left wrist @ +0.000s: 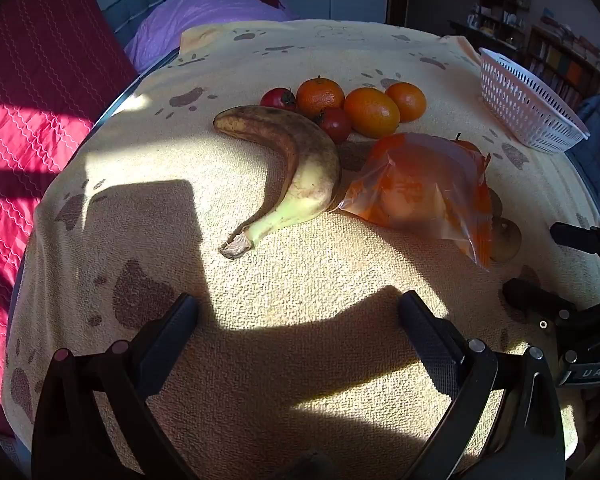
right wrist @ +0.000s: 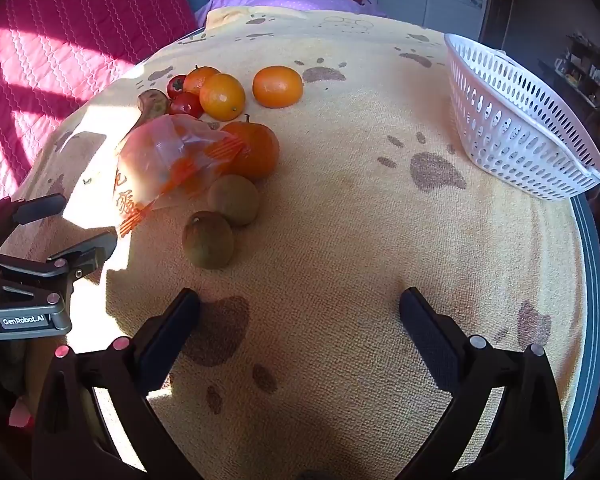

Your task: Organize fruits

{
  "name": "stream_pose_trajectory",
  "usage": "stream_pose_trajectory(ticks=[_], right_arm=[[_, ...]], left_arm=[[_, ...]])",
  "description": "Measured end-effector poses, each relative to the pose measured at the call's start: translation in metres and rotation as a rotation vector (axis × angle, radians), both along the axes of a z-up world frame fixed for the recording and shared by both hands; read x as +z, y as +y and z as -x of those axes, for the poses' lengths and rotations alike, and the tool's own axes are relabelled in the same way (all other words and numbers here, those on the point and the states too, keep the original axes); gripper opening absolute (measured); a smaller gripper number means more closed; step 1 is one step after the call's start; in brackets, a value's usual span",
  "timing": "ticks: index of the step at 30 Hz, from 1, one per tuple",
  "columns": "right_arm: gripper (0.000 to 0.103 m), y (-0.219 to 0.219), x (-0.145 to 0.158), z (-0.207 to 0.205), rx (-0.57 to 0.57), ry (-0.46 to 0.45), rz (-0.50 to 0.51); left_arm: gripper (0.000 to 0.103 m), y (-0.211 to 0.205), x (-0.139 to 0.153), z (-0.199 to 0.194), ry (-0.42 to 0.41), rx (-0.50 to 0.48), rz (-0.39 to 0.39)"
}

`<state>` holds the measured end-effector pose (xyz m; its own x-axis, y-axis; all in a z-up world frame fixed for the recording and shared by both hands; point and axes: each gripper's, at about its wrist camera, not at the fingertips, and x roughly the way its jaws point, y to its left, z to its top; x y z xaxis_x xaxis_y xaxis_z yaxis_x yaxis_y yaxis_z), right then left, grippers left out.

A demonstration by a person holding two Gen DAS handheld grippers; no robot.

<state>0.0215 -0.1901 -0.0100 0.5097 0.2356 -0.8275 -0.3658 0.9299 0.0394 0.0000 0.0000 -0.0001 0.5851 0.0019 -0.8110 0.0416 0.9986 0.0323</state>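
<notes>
Lying on the paw-print towel (right wrist: 340,240): overripe, brown-mottled banana (left wrist: 300,168), curved, stem toward 7 o'clock. At its 1 o'clock, clustered and touching, two small red tomatoes (left wrist: 278,99) and three oranges (left wrist: 371,112). At its 3 o'clock, translucent orange plastic bag (left wrist: 420,188) slumped over more fruit. Two brown kiwis (right wrist: 208,240) side by side at the bag's 5 o'clock. White perforated basket (right wrist: 516,128) tilted at the towel's 2 o'clock edge.
</notes>
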Motion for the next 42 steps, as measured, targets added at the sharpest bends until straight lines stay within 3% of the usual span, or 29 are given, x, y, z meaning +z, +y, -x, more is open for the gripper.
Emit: stream_pose_trajectory(ticks=[20,38,42], right_arm=[[0.101,0.0,-0.001,0.0,0.001,0.0,-0.002],[0.101,-0.013,0.006,0.002,0.021,0.0,-0.125],[0.101,-0.019,0.02,0.009,0.029,-0.069,-0.186]], left_arm=[[0.098,0.0,0.0,0.0,0.002,0.0,-0.001],[0.098,0.0,-0.002,0.0,-0.007,-0.001,-0.012],[0.098,0.001,0.004,0.005,-0.03,-0.002,-0.023]])
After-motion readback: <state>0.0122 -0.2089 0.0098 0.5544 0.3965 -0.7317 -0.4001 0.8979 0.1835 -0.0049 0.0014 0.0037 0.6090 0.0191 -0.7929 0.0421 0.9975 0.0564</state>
